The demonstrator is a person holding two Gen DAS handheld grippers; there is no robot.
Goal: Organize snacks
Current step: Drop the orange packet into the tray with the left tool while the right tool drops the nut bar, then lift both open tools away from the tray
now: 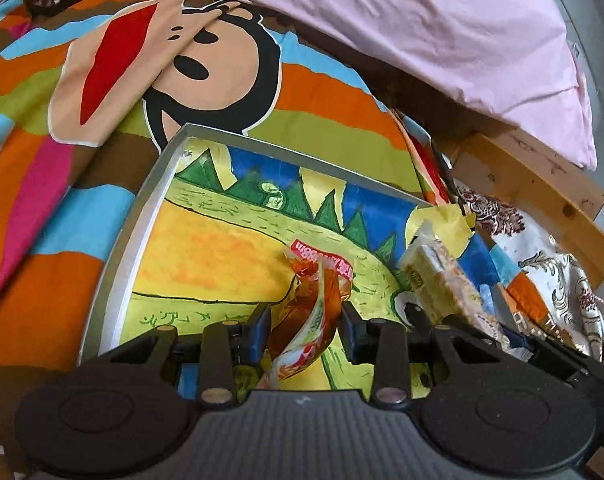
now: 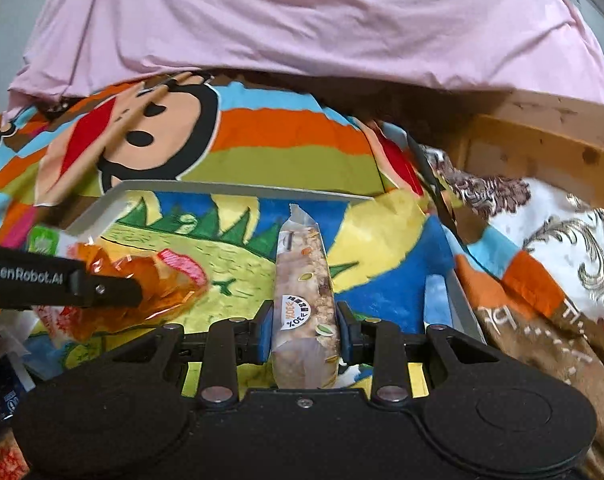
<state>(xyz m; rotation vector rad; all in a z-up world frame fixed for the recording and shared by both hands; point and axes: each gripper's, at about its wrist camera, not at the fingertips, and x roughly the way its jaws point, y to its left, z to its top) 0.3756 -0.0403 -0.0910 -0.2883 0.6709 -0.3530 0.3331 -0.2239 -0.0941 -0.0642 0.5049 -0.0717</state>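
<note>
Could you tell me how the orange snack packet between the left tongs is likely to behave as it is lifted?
The orange snack packet looks like thin crinkled film, twisted and bent between the left tongs, so it will probably flop and sag rather than stay straight. Its glossy surface suggests it may slip. It seems light, likely settling flat in the tray.

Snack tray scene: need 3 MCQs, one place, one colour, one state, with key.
1. Where is the grain bar?
A. on the pink sheet
B. between the right gripper fingers, over the tray
C. on the floor

2. What colour is the wrapper of the snack packet at the left gripper?
A. orange
B. purple
C. black

3. How does the right gripper stand?
A. wide open, empty
B. out of view
C. shut on the bar

Key: 1 B, pads flank it above the painted tray floor; 2 A, translucent orange film; 3 C, both pads press its sides.
</note>
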